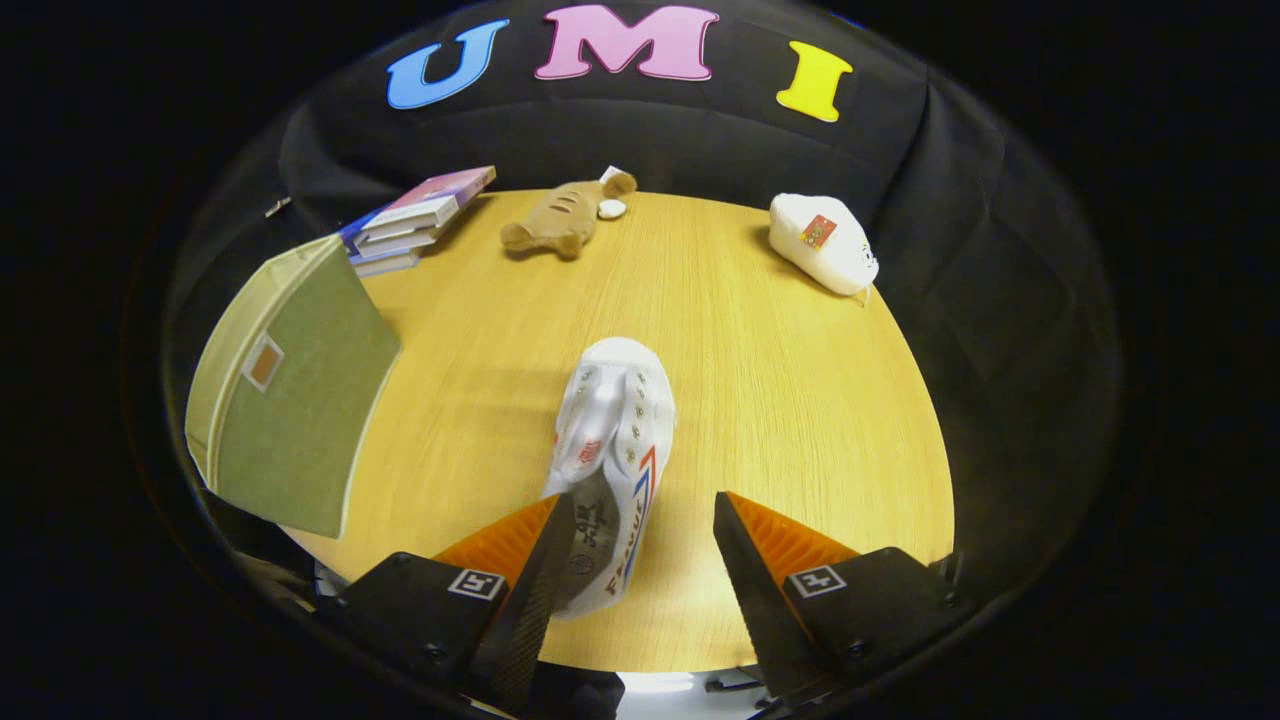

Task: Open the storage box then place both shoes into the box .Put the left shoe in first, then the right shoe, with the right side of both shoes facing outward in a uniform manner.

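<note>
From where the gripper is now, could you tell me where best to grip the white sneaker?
Probably the heel collar of the white sneaker: its open heel end lies between the jaws of the gripper, toe pointing away. The jaws stand open, one finger at the shoe's side wall; come straight forward and pinch that wall.

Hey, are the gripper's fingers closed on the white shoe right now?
No, the gripper is open: the white sneaker lies against one finger, well apart from the other.

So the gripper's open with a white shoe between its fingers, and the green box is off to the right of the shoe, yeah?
Nearly. The gripper view shows the gripper open with the white shoe between its fingers, resting against one finger. But the green box stands to the left of the shoe, not the right, just in front of the stack of books.
</note>
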`<move>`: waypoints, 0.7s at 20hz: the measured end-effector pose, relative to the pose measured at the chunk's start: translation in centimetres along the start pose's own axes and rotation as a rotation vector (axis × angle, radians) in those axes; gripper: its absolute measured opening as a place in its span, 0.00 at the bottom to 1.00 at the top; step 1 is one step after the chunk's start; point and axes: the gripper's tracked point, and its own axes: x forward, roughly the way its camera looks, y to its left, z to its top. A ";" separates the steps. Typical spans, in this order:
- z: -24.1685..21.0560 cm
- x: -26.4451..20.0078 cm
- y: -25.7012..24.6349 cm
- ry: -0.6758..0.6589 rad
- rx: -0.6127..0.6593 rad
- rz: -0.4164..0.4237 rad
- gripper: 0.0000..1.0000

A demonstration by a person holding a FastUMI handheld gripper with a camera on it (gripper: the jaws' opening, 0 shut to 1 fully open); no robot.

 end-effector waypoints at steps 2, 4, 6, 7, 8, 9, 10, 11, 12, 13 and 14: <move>-0.3 1.6 -0.2 0.016 -0.011 0.001 0.82; 0.3 3.3 -0.2 0.000 -0.007 0.006 0.80; 0.6 4.7 -0.1 -0.001 -0.008 0.006 0.75; 0.9 5.1 0.0 -0.009 -0.008 0.009 0.71; 1.3 5.6 0.0 -0.017 -0.010 0.014 0.64; 1.5 6.0 0.0 -0.023 -0.009 0.014 0.59; 1.8 6.5 0.2 -0.025 -0.003 0.019 0.48; 1.7 6.8 -0.2 -0.013 0.003 -0.007 0.43; 1.6 6.9 -1.5 -0.008 0.007 -0.063 0.31; 1.7 7.2 -1.8 -0.009 0.030 -0.062 0.19; 1.9 7.1 -1.5 -0.022 0.055 -0.037 0.07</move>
